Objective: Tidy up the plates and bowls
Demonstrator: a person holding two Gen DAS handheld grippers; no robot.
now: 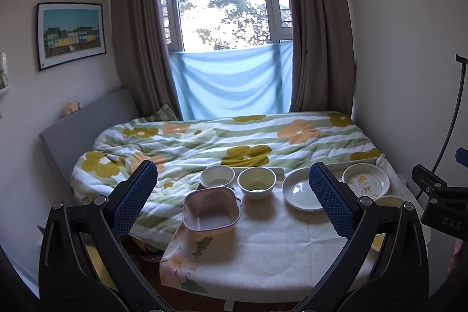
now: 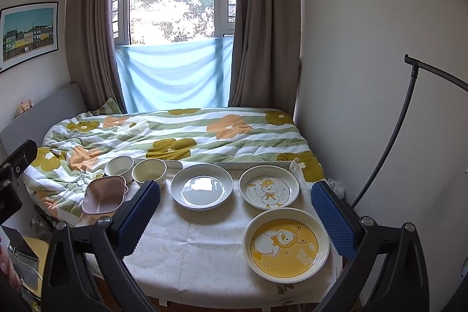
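Note:
On the cloth-covered table [image 2: 204,247] stand a pink square bowl [image 1: 210,209] [image 2: 105,194], a white bowl [image 1: 217,177] [image 2: 119,165] and a cream bowl [image 1: 256,182] [image 2: 149,170]. To their right lie a plain white plate [image 1: 301,193] [image 2: 201,185], a white duck plate [image 1: 365,180] [image 2: 268,190] and a yellow duck plate [image 2: 286,244]. My left gripper [image 1: 232,201] is open and empty, held above the table's near side. My right gripper [image 2: 235,212] is open and empty, with the yellow plate between its fingers in view.
A bed with a flowered quilt [image 2: 175,136] lies right behind the table. A white tray [image 2: 251,164] sits at the table's far edge. A black lamp stand [image 2: 389,142] curves up at the right by the wall. Clutter sits on the floor at left [image 2: 26,253].

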